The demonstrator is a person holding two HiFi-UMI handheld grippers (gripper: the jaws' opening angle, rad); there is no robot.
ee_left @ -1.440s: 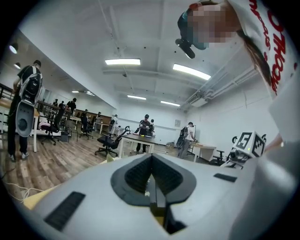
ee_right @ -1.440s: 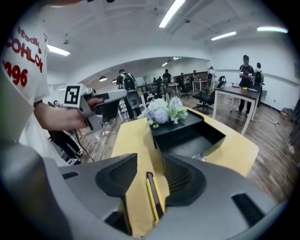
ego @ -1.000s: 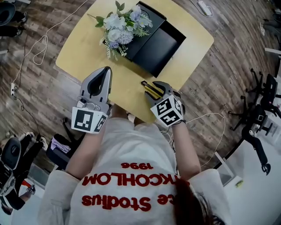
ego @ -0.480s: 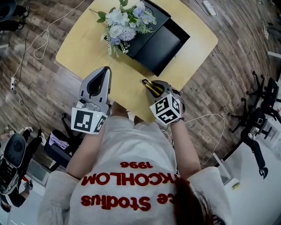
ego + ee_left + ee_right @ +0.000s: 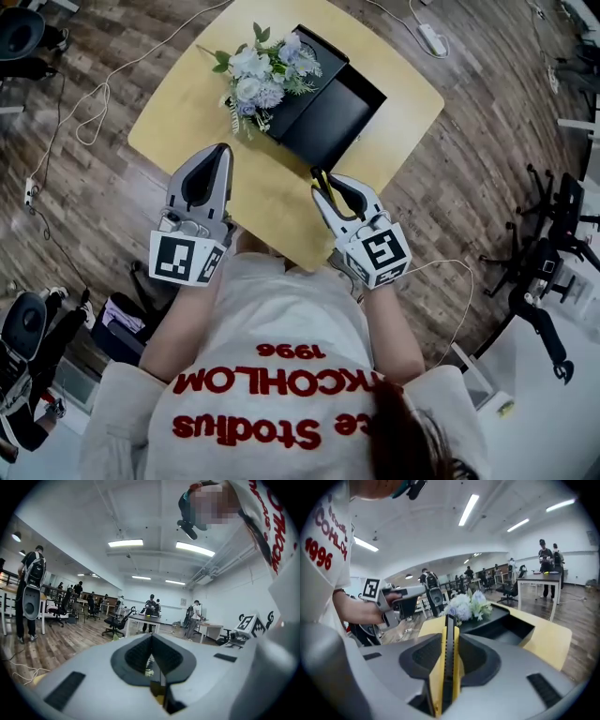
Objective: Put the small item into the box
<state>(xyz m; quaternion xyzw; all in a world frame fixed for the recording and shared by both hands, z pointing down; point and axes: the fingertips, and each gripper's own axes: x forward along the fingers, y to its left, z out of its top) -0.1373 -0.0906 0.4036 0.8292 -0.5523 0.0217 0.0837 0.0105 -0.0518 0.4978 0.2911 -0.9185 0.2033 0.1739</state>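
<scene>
One step is done: the right gripper (image 5: 324,180), jaws just closed, is clamping the knife (image 5: 446,667) above the table (image 5: 187,112); moving it into the box (image 5: 333,117) is remaining. Left gripper (image 5: 221,150) is hanging closed, empty.

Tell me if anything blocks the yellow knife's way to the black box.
Nothing visible does. The right gripper, jaws just closed, holds the knife; only bare table lies between it and the open compartment of the box. The flowers lie over its left part, aside.
</scene>
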